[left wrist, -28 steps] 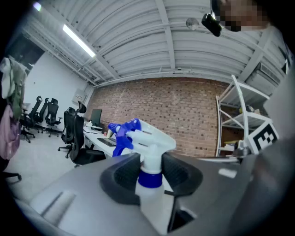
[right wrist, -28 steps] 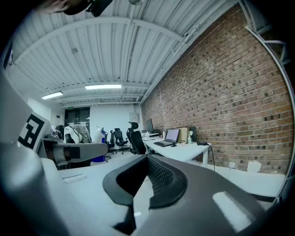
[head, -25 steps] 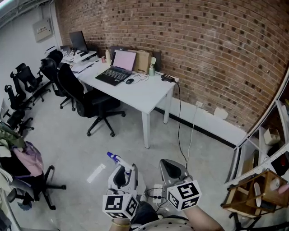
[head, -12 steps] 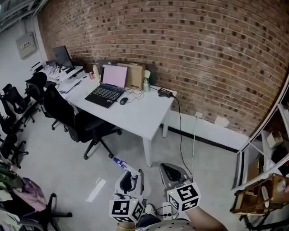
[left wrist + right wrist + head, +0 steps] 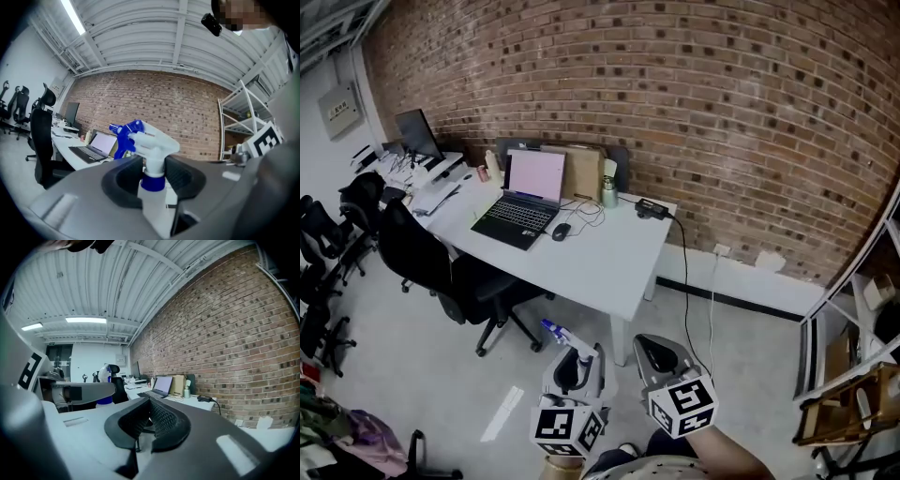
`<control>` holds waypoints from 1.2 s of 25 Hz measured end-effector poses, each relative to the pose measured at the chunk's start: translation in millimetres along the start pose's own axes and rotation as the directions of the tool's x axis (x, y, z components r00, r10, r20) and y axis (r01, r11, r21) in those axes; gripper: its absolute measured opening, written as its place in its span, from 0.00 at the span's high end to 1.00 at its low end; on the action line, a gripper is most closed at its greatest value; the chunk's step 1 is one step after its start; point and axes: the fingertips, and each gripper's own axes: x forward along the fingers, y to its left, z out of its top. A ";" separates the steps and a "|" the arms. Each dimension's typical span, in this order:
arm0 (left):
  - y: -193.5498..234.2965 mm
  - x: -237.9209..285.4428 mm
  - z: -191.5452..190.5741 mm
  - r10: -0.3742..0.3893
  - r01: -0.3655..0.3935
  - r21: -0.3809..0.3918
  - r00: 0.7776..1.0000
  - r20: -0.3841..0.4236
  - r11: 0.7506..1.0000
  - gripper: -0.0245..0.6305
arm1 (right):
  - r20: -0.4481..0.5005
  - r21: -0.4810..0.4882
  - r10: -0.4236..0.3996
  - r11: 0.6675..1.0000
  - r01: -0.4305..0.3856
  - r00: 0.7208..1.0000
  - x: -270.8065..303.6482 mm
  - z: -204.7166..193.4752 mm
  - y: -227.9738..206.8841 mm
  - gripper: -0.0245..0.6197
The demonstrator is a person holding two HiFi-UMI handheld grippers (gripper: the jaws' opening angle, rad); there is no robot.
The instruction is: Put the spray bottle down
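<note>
Between the jaws of the left gripper [image 5: 152, 169], the spray bottle [image 5: 149, 140] is clamped at its neck, just under the white-and-blue trigger head. The blue collar sits at pad level and the translucent body hangs below. This neck grip carries the bottle upright, so the base is lowest and can meet a surface flat. The nozzle points away from the person, toward the desk [image 5: 609, 258].

Right gripper [image 5: 149, 420]: jaws closed together, nothing between them. It rides just beside the left gripper at similar height and takes no part in the hold. It is judged to be held in reserve.

Both grippers point roughly level above the floor [image 5: 441, 375], near the desk's front corner but short of it. The bottle is in the air and touches no surface. A laptop [image 5: 520, 202] occupies the desk's left portion. The nearer right portion is bare and is the likely set-down area. Judgement: this is the transport step, and release has not yet begun.
</note>
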 end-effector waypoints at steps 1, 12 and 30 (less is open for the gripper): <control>5.4 5.6 0.9 0.001 -0.001 -0.001 1.000 0.002 1.000 0.75 | -0.002 -0.005 -0.001 1.000 0.001 1.000 5.2 0.0 -0.7 0.96; 35.9 70.2 4.7 0.016 -0.017 -0.015 1.000 -0.012 1.000 0.75 | -0.033 -0.003 0.009 1.000 -0.010 0.999 58.9 -0.5 -30.9 0.96; 84.4 300.9 14.4 0.034 -0.035 0.037 0.999 0.022 0.999 0.75 | -0.043 -0.076 0.037 0.996 -0.040 0.998 243.0 34.3 -181.4 0.96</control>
